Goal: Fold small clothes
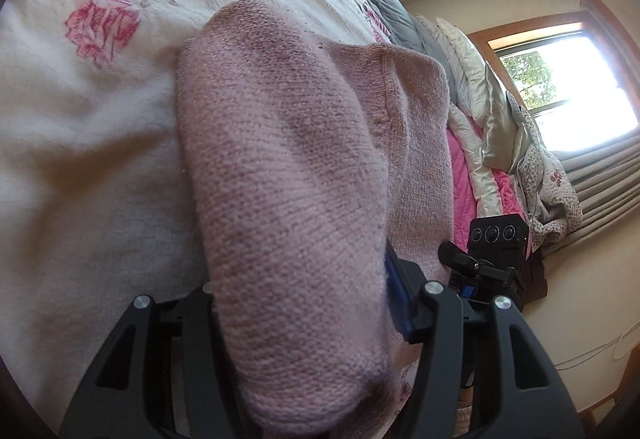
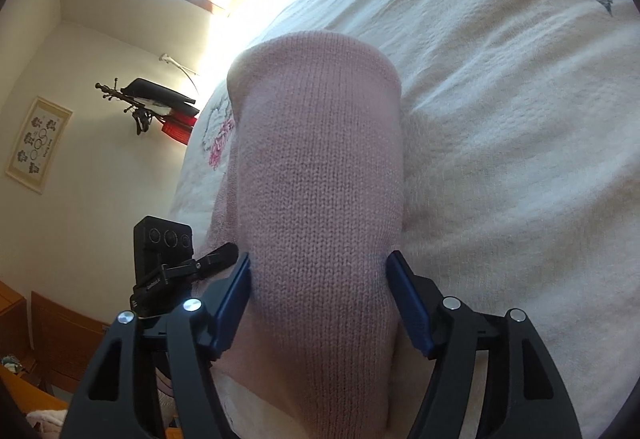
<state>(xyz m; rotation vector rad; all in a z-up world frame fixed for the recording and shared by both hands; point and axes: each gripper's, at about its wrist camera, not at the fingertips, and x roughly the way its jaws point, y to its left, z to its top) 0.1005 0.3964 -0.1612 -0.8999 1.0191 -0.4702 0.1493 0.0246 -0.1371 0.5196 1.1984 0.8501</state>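
Both grippers are carrying a pink knitted garment (image 1: pixel 280 167) above the flowered bedspread (image 1: pixel 80 143). The left gripper (image 1: pixel 304 303) is closing on a draped fold, though one pad is hidden under the knit. The right gripper (image 2: pixel 318 291) is standing fairly wide, its blue pads (image 2: pixel 408 303) flanking a hanging fold, maybe gripping it. The fold looks under way, with laying flat and smoothing seemingly left.

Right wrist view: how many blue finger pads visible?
2. One blue pad left of the pink knit garment, the other right of it; the fabric lies between them on the floral bedspread.
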